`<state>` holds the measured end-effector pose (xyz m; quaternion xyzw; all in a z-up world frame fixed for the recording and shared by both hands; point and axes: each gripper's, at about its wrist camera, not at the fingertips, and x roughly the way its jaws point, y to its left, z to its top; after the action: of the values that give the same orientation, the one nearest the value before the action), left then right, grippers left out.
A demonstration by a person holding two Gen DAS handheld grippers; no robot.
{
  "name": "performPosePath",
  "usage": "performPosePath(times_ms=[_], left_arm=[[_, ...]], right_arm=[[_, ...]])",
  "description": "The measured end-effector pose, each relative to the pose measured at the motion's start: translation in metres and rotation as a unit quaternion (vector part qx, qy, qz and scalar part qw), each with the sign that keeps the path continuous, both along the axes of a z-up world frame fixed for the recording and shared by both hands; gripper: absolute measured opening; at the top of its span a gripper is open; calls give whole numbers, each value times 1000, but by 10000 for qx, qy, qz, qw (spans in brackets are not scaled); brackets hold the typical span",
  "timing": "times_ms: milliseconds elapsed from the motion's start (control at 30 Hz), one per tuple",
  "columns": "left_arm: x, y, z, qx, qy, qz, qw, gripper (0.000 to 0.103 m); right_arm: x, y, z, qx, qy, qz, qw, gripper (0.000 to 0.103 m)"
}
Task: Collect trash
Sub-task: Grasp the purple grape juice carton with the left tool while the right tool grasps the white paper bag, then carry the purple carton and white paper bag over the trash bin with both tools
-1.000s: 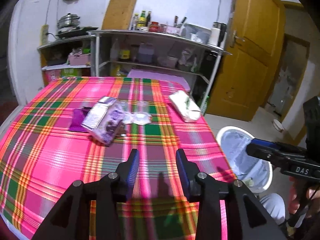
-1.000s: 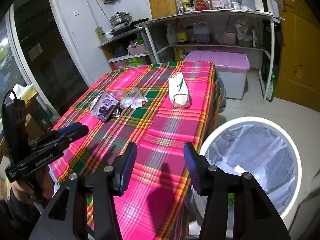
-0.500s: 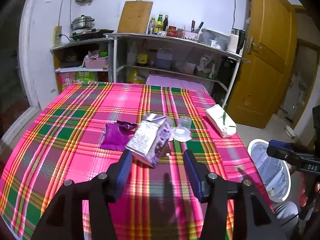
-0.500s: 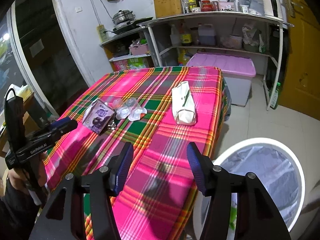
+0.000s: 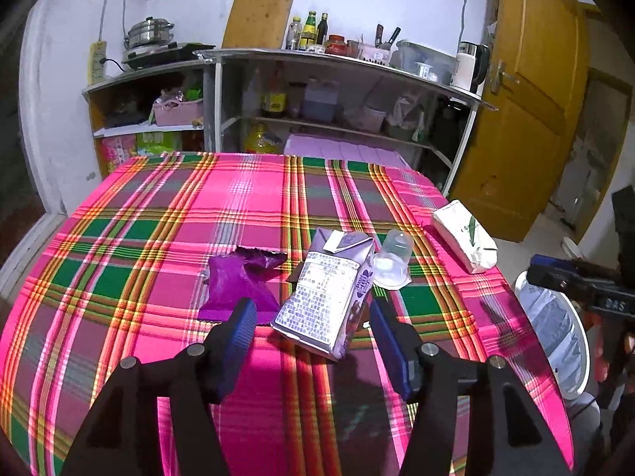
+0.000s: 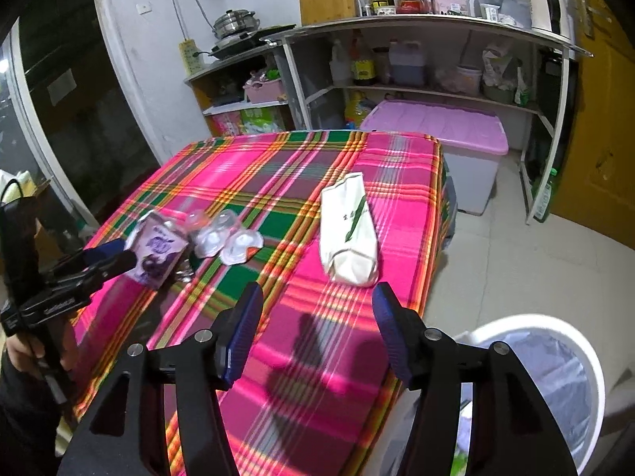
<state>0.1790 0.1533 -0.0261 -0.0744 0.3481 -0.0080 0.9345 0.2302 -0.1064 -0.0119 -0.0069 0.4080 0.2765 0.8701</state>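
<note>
- Kitchen shelving and a yellow door stand behind my worktop (image 5: 119,238), which is covered in a pink, green and orange plaid cloth.
- White bin (image 6: 555,341) with a liner stands on the floor just off the worktop's near right corner.
- White paper bag (image 6: 349,234) with a green mark lies near the worktop's right edge.
- Purple drink carton (image 5: 329,297) lies mid-worktop, its printed panel too small to read.
- Purple wrapper (image 5: 238,281) lies just left of the carton; clear plastic cups (image 6: 222,234) lie beside it.
- My left hand-held gripper (image 5: 309,329) has just been opening; its jaws are wide, framing the carton without touching it.
- My right hand-held gripper (image 6: 317,317) has also just been opening; wide and empty, short of the bag.
- I judge this the approach: next, move in and close on each.
</note>
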Motion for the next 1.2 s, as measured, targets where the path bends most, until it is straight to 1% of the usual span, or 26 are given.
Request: performPosePath(times_ms=[133,400,433,500,567,600,633,667,967,1200], left_arm=[[7,1,-6,-65,69,-71,9999,59],[11,-5,-12,-156,105,-167,9997,58],[11,-6,-12,-148,115,-166,9997,56],[12,-9,-14,-122,133,-183,9997,44],[13,-11,-15,-117,156,-198,9996,41],[13,-12,-16,-113,148,-201,9996,40],[12,-13,-16,-108,142,-197,9996,40],[12,-13,-16,-105,137,-191,9997,40],[3,-18,-12,-150,37,-148,9998,37],[-15,-29,-2,-175,-76,-154,9997,37]], right_arm=[[18,5,-9,-127,64,-72,9999,58],[45,13,-21,-183,181,-181,9995,58],[47,14,-21,-193,183,-182,9995,58],[50,16,-23,-203,217,-176,9994,58],[53,18,-27,-253,300,-217,9990,58],[54,18,-28,-254,348,-246,9988,54],[55,18,-30,-238,389,-253,9986,42],[56,18,-31,-207,446,-252,9985,36],[41,12,-25,-95,384,-295,9988,30],[9,3,-11,52,258,-234,9994,29]])
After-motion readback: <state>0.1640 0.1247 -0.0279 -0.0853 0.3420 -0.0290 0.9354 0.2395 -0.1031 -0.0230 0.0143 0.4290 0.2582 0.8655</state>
